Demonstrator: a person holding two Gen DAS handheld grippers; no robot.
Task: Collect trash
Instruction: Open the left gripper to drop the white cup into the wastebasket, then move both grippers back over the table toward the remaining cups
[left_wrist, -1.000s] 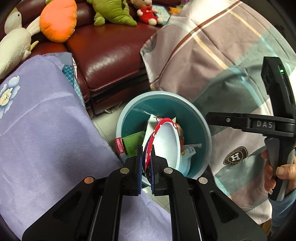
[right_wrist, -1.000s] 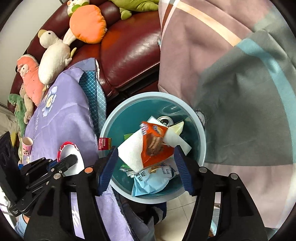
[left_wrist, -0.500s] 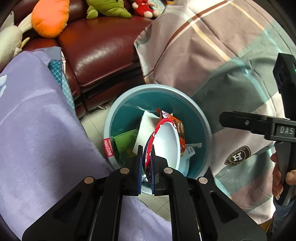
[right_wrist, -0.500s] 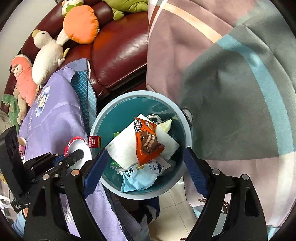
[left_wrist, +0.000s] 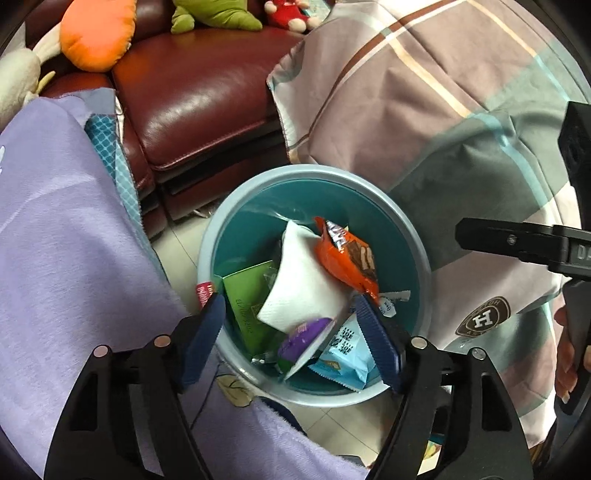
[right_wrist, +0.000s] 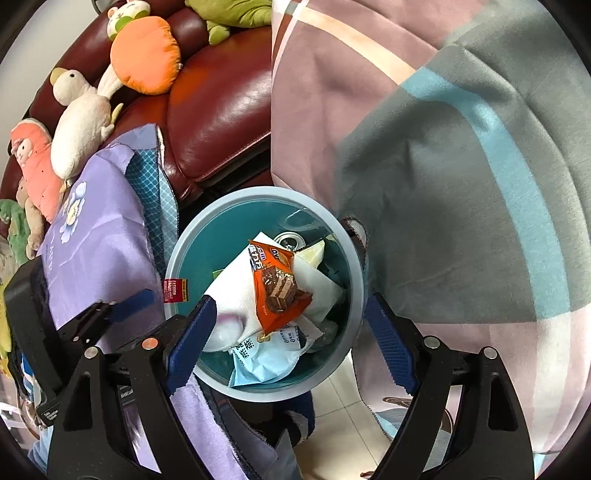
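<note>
While both my tongs, left (left_wrist: 291, 334) and right (right_wrist: 291, 345), hang released and empty over the teal bin (left_wrist: 236, 206) on the floor, its trash lies inside: light, crinkly, slippery wrappers (left_wrist: 347, 258), best pinched by an edge

You see the pale tiled floor (left_wrist: 173, 240) carrying the round teal plastic bin (left_wrist: 413, 236), which stands just beside the dark red leather sofa (left_wrist: 199, 107).
</note>
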